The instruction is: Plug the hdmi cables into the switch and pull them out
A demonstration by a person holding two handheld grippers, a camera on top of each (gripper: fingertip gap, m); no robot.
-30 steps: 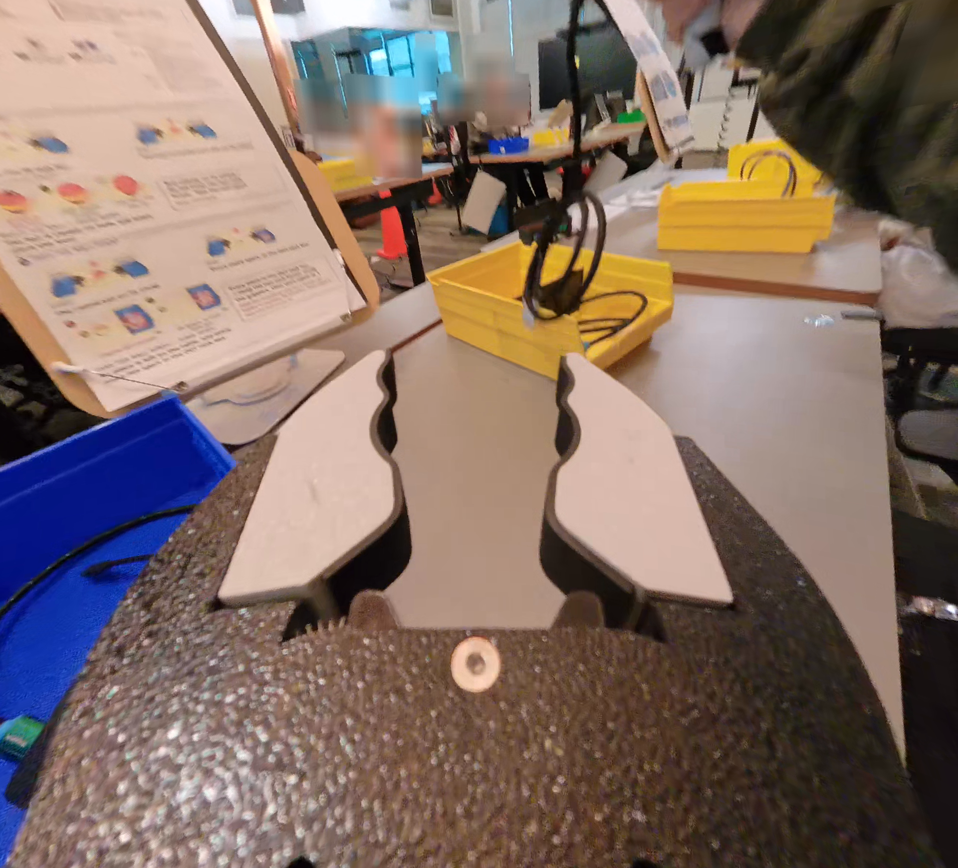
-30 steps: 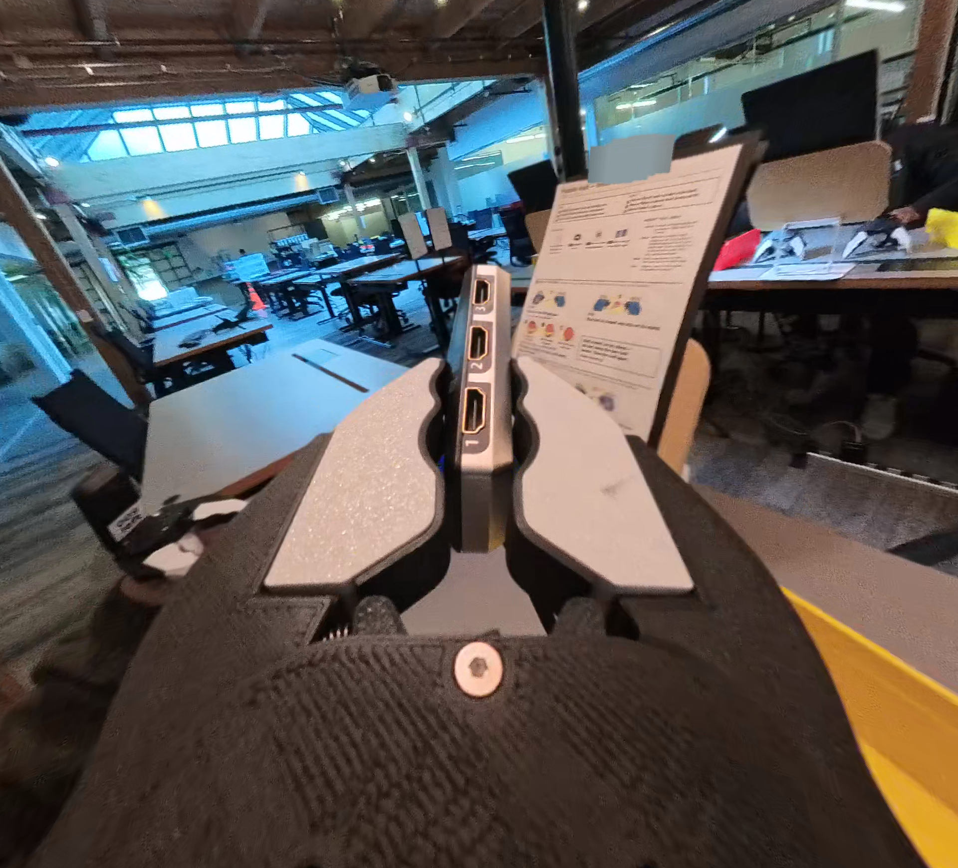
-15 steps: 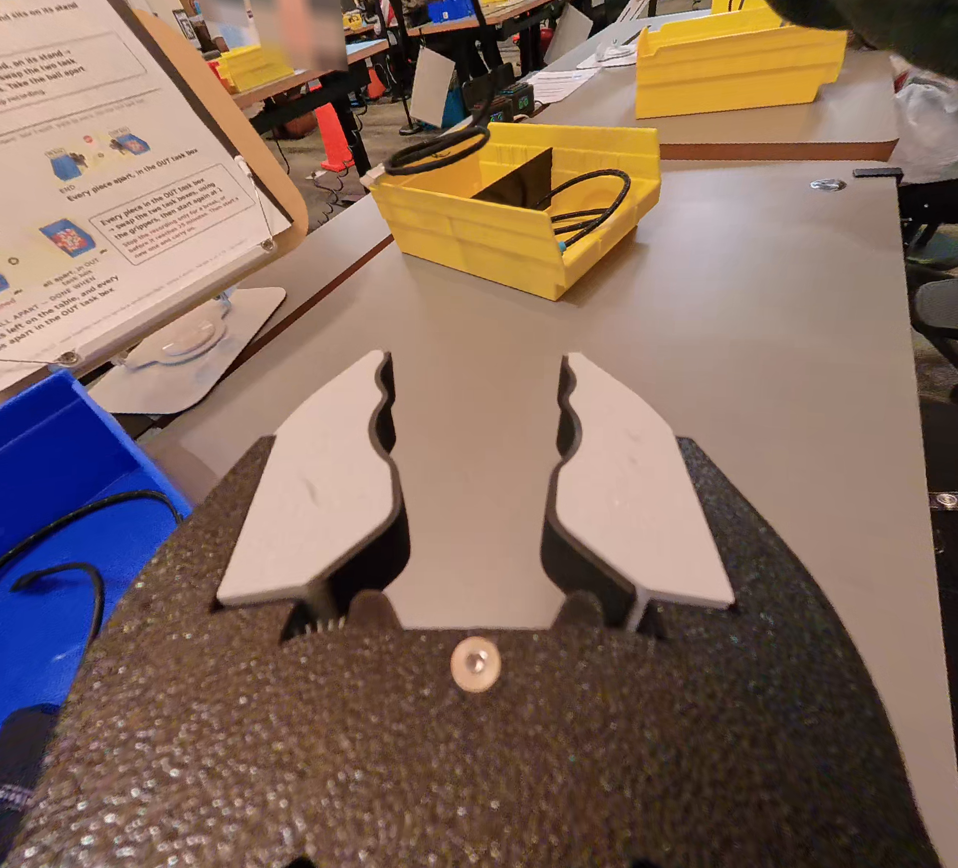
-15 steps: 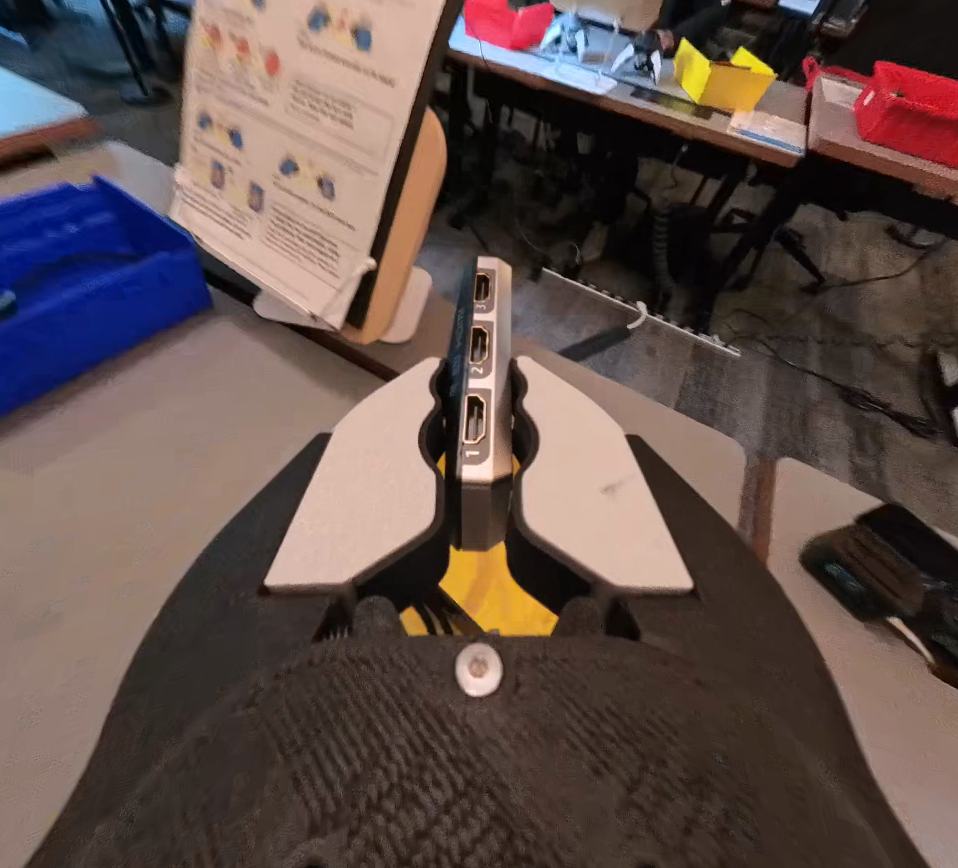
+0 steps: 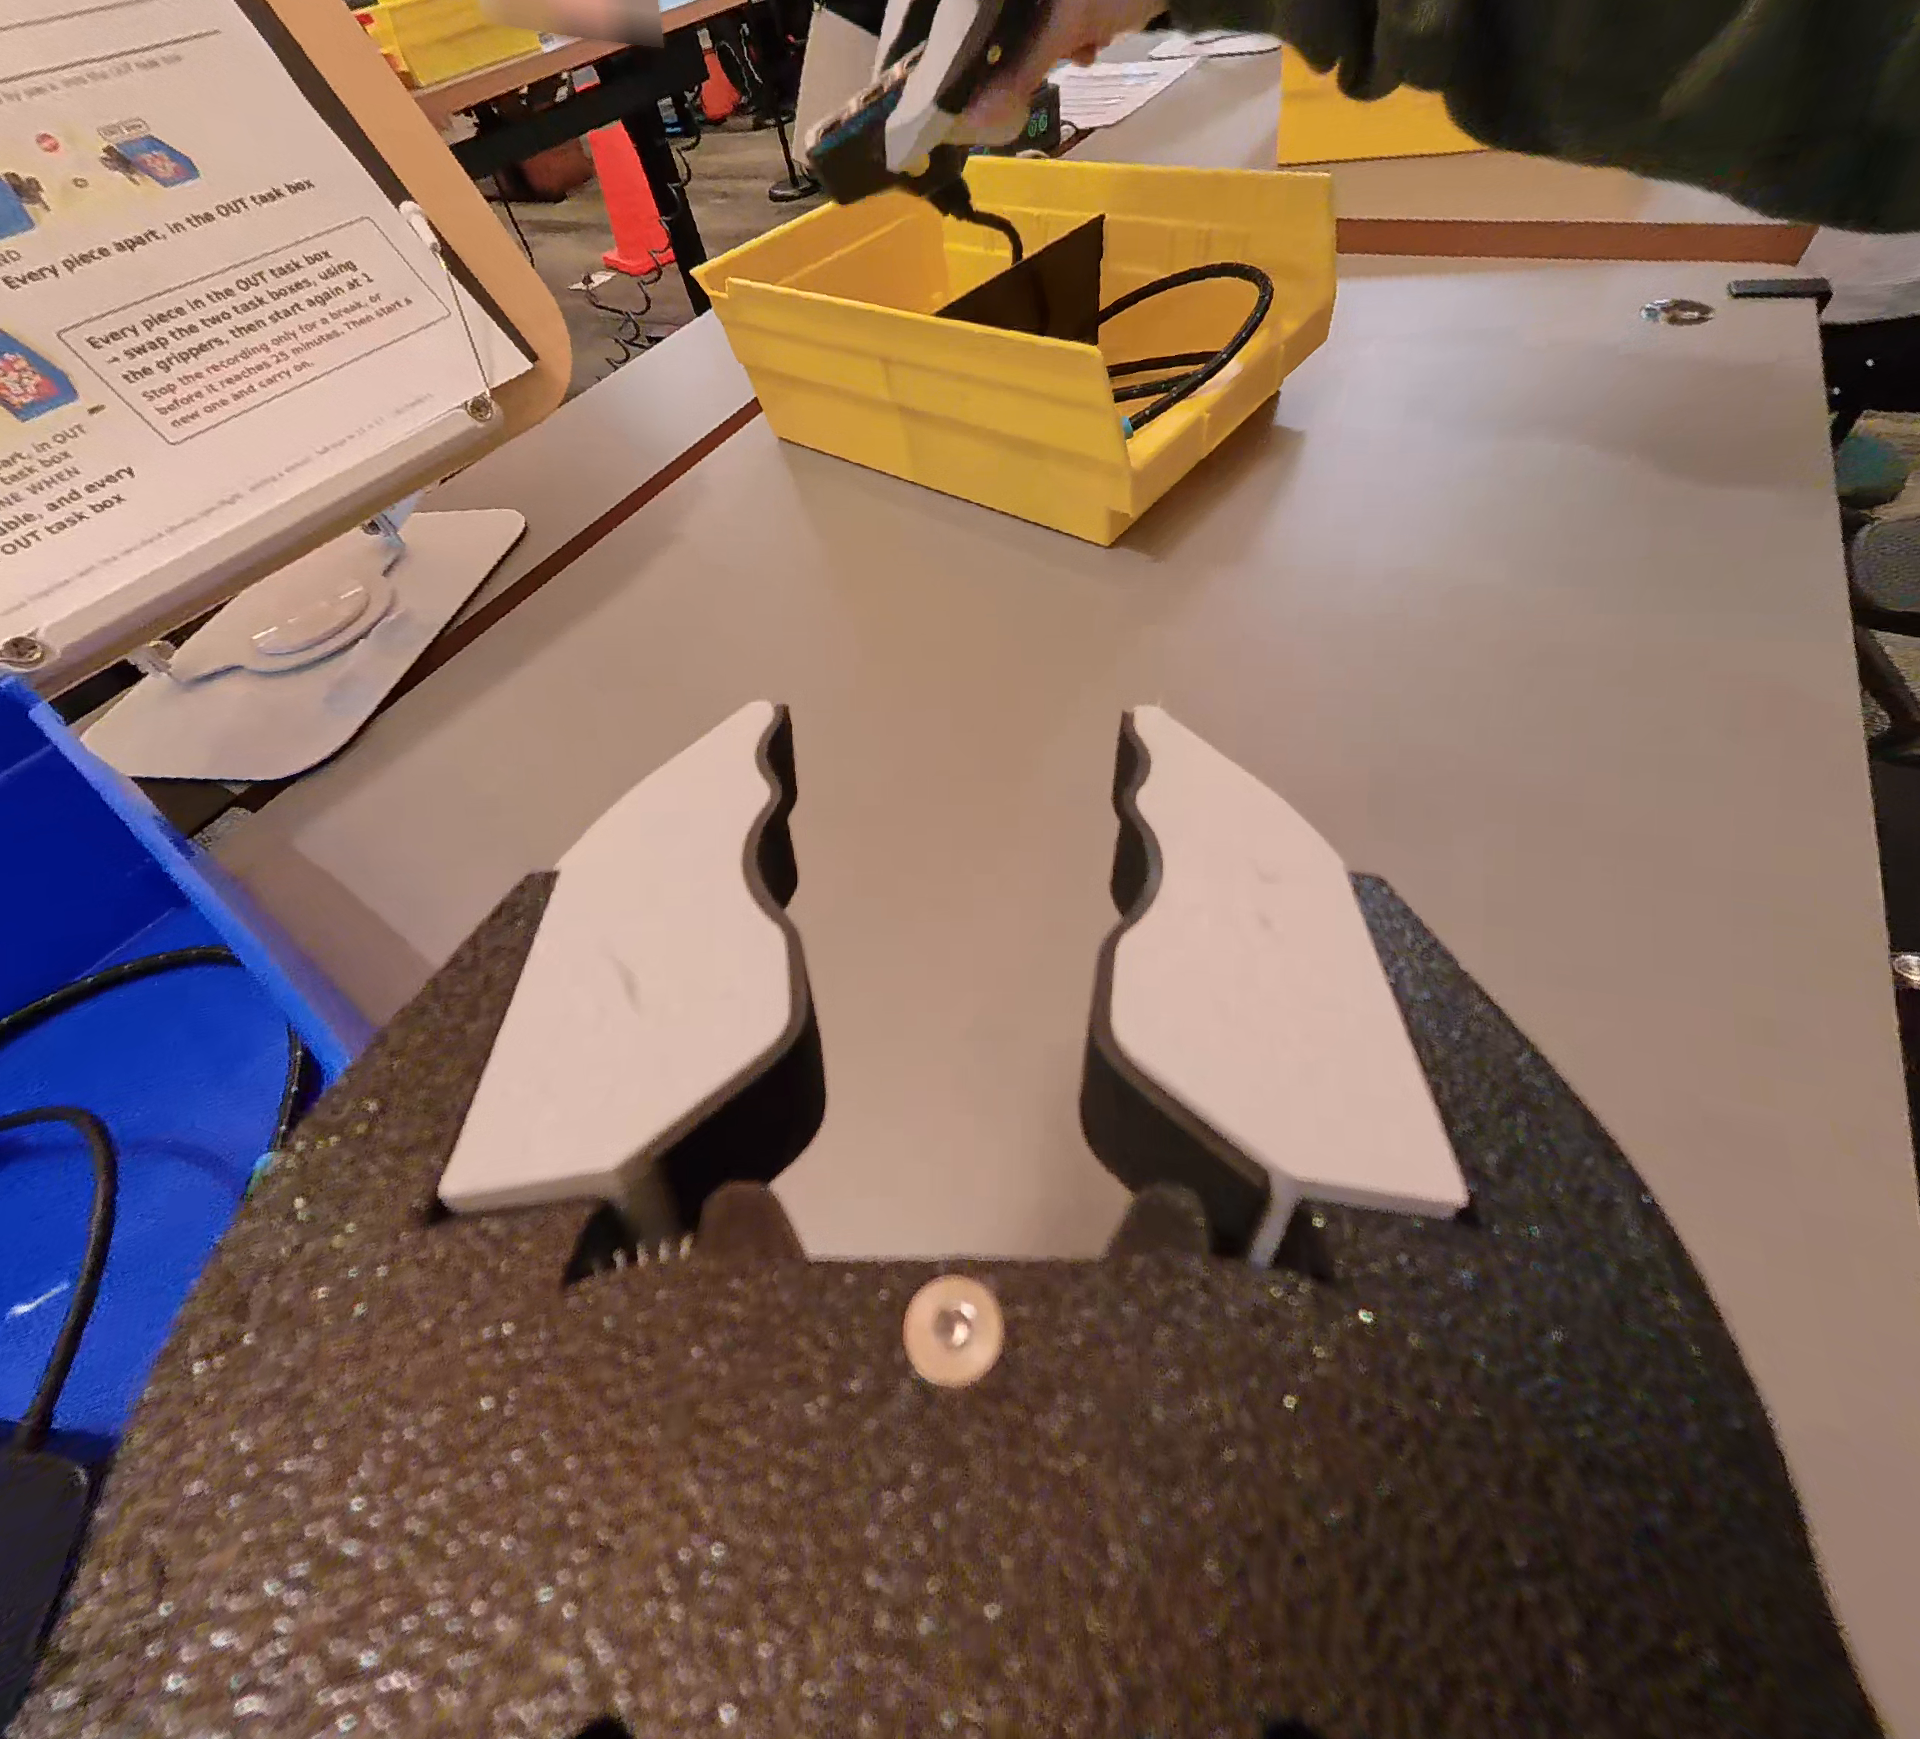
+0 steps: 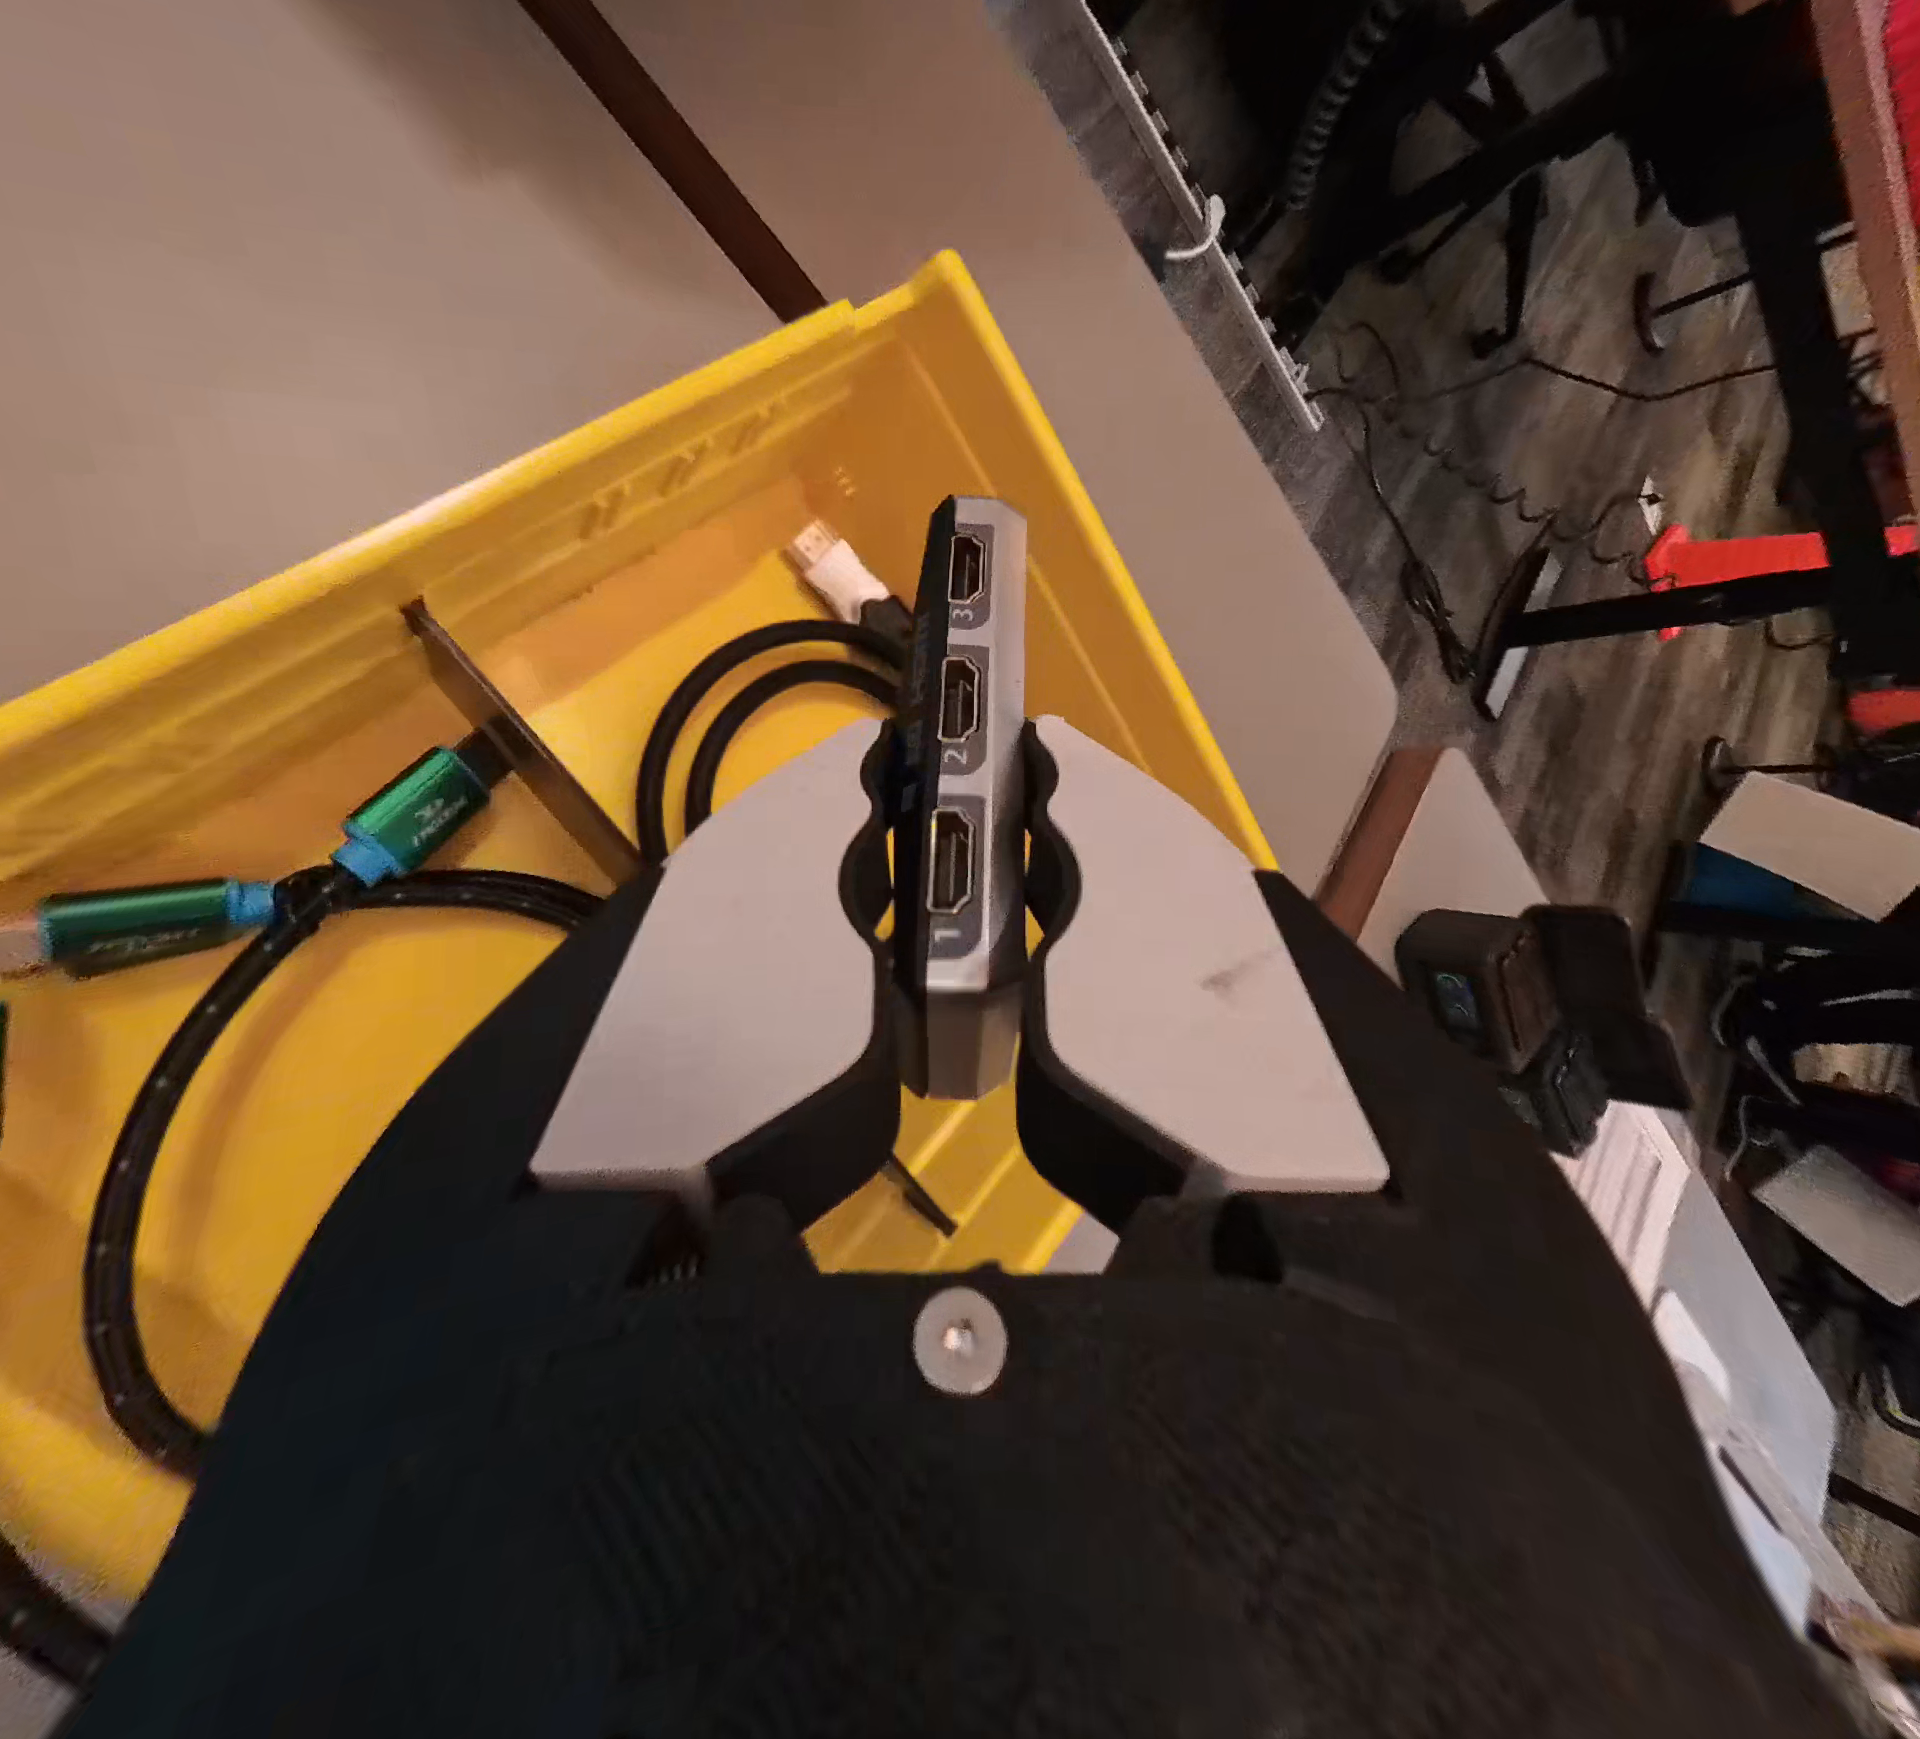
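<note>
Right gripper (image 6: 956, 868), jaws clamped on the switch (image 6: 961, 796), is now tipping downward over the yellow bin (image 6: 727, 463), having swung from level; its three ports are empty. Cables (image 6: 312, 910) are lying coiled in the bin. Left gripper (image 5: 951, 816), jaws wide and empty, is hovering over the table (image 5: 1455, 650), so unplugging looks finished and the switch is being returned

Even indoor light, soft shadows; wide-angle edge bending (motion blur at margins).

Bin (image 5: 997, 411): set on the desk (image 5: 1455, 650) — divided in two.
Cables (image 6: 208, 1045): laid inside the bin.
Switch (image 6: 961, 785): held above the bin.
</note>
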